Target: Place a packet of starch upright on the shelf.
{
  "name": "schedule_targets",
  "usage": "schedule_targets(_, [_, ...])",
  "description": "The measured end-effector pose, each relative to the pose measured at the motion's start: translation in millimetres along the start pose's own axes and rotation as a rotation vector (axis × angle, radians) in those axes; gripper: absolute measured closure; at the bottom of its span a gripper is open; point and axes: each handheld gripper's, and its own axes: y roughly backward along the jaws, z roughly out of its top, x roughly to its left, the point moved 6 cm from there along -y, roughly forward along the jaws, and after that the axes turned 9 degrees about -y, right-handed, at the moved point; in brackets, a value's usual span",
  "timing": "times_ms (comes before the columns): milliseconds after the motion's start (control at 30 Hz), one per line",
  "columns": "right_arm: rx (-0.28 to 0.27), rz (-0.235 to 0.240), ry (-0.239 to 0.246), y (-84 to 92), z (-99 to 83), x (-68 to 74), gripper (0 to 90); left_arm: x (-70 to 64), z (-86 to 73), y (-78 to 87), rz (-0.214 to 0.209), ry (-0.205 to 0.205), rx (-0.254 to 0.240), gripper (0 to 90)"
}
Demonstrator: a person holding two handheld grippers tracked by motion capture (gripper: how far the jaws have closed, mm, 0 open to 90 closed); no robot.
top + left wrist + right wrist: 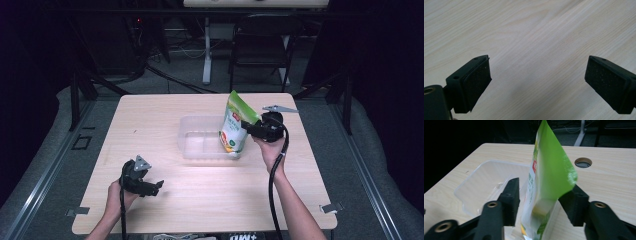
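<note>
The green snack pouch (234,127) stands upright in the clear plastic tray (192,132), at its right end. My right gripper (251,128) is around it with jaws parted, so I am releasing; next I draw back carefully. My left gripper (156,187) rests open, apart.
</note>
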Motion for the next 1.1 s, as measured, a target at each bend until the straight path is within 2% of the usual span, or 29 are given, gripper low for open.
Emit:
schedule_targets(33, [0.003, 0.003, 0.011, 6.8, 0.9, -0.4, 43.7, -0.2, 0.1, -0.2, 0.0, 0.0, 0.001, 6.2])
schedule_targets(100, [0.007, 0.01, 0.013, 10.2, 1.0, -0.2, 41.6, -0.1, 0.2, -0.4, 0.0, 0.0, 0.0, 6.2])
schedule_targets(200, [0.026, 0.024, 0.039, 21.2, 0.5, 0.7, 35.9, -0.2, 0.3, -0.6, 0.006, 0.001, -0.003, 6.2])
schedule_targets(233, [0.053, 0.036, 0.058, 28.9, -1.2, 1.3, 29.6, -0.2, 0.1, -0.3, 0.0, 0.001, 0.001, 6.2])
schedule_targets(267, [0.053, 0.036, 0.058, 28.9, -1.2, 1.3, 29.6, -0.1, 0.0, -0.3, 0.0, 0.001, 0.001, 6.2])
schedule_targets(300, [0.062, 0.045, 0.065, 31.7, -2.0, 2.0, 25.8, 0.2, -0.1, -0.4, 0.001, -0.001, 0.001, 6.2])
schedule_targets(367, [0.088, 0.031, 0.107, 46.1, -5.9, 3.3, 16.8, 0.0, -0.2, -0.8, 0.003, -0.002, 0.004, 6.2])
schedule_targets(533, [0.098, 0.044, 0.132, 62.8, -12.3, 5.3, 14.0, -0.2, 0.1, -0.9, 0.005, -0.003, 0.006, 6.2])
schedule_targets(567, [0.103, 0.05, 0.148, 71.8, -15.8, 5.5, 12.6, -0.1, 0.2, -1.3, 0.01, -0.001, 0.001, 6.2])
schedule_targets(733, [0.103, 0.056, 0.166, 85.6, -24.5, 4.7, 8.0, 0.0, -0.2, -1.2, 0.004, -0.002, 0.006, 6.2])
schedule_targets(900, [0.126, 0.056, 0.172, 99.5, -40.4, -1.7, 2.9, 0.3, -0.4, -1.2, 0.002, -0.002, 0.009, 6.2])
schedule_targets(1000, [0.147, 0.042, 0.182, 105.6, -51.4, -8.1, 2.7, -0.2, -0.3, -1.5, 0.002, -0.001, 0.009, 6.2])
schedule_targets(1033, [0.146, 0.046, 0.17, 106.9, -55.2, -10.1, 2.8, -0.4, -0.3, -1.7, 0.002, 0.0, 0.01, 6.2])
schedule_targets(1100, [0.179, 0.045, 0.167, 109.4, -65.3, -16.3, 2.6, -0.6, -0.2, -2.5, 0.01, 0.002, 0.007, 6.2])
